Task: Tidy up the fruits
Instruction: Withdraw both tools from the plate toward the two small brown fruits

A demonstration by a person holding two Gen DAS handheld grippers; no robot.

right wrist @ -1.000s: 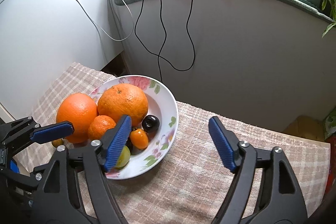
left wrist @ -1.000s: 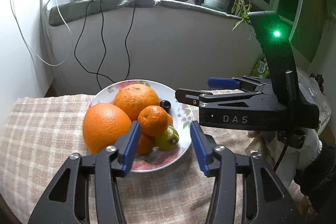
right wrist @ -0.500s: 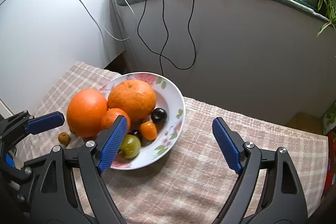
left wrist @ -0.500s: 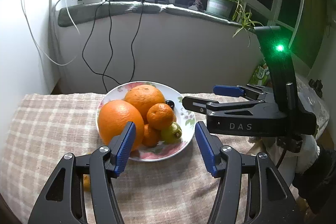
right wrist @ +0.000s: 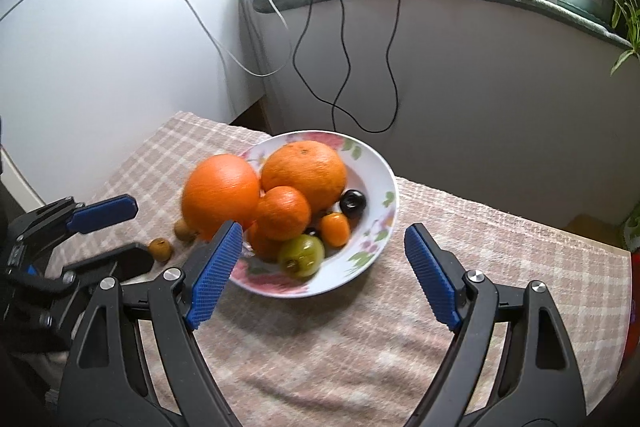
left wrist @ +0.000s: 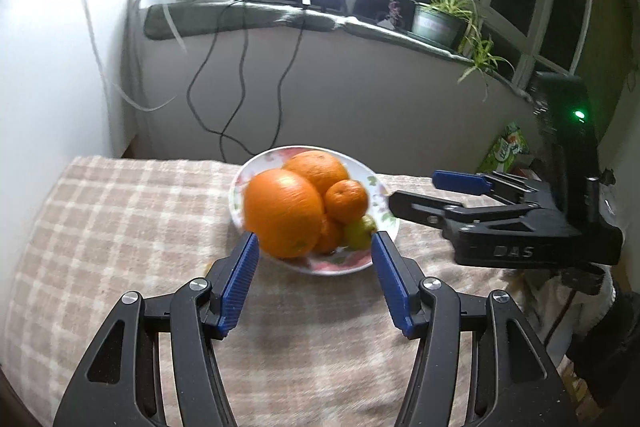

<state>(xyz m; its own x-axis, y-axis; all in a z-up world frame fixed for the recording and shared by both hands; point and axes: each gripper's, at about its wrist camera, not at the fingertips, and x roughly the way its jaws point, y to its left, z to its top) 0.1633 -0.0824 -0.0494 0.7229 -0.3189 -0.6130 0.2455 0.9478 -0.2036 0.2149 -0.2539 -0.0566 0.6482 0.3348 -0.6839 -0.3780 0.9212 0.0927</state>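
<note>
the fruit sits piled in the flowered plate (right wrist: 390, 187), middle of the right wrist frame, on the checked cloth (right wrist: 460, 227). the front orange (right wrist: 220, 193) rides at the plate's left rim and looks to overhang it, leaning on the back orange (right wrist: 304, 175) and the mandarin (right wrist: 283, 213). below them lie a green fruit (right wrist: 301, 254), a small orange fruit (right wrist: 335, 229) and a dark round fruit (right wrist: 352, 203). two small brown fruits (right wrist: 161, 249) lie loose on the cloth, left of the plate.

the oranges likely feel heavy and firm, with a dimpled skin the ribbed pads should hold well. take one across its widest part. they are near round, so no long axis matters. the green fruit shows its stem end toward you. the pile looks tippy, so lifting one may roll the others.

your left gripper (left wrist: 316, 277) stands about half open, its jaws having just widened, nothing between them; it hangs just short of the plate. your right gripper (right wrist: 320, 271) stands wide and empty, with the plate's near edge showing between its pads.
</note>
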